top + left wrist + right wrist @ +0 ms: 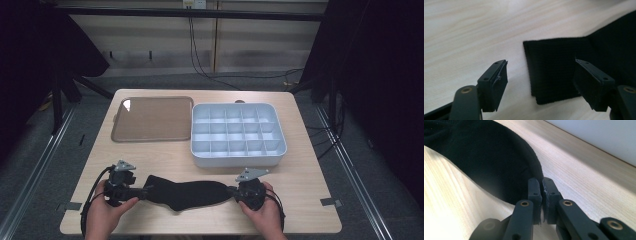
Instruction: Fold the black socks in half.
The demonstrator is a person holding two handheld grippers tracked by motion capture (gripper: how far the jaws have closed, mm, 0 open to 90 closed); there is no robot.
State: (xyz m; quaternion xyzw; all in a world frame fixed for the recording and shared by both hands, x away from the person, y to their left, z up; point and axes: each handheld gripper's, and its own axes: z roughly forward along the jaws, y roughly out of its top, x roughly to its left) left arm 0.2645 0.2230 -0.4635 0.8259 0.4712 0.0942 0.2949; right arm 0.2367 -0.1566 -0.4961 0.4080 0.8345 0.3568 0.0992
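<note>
A black sock point(192, 194) lies flat near the table's front edge, cuff to the left and toe to the right. My left gripper point(142, 192) is at the cuff end. In the left gripper view it point(541, 80) stands open, and the folded cuff point(556, 72) lies on the wood between its jaws, touching neither. My right gripper point(232, 191) is at the toe end. Seen in the right gripper view, it point(541, 185) is shut, pinching the rim of the sock's toe point(486, 157).
Behind the sock, on the right, stands a white box point(235, 161) divided into several compartments; its wall point(599, 135) runs close by my right gripper. A brown tray point(152, 119) lies at the back left. The light wooden table point(310, 170) ends just behind both hands.
</note>
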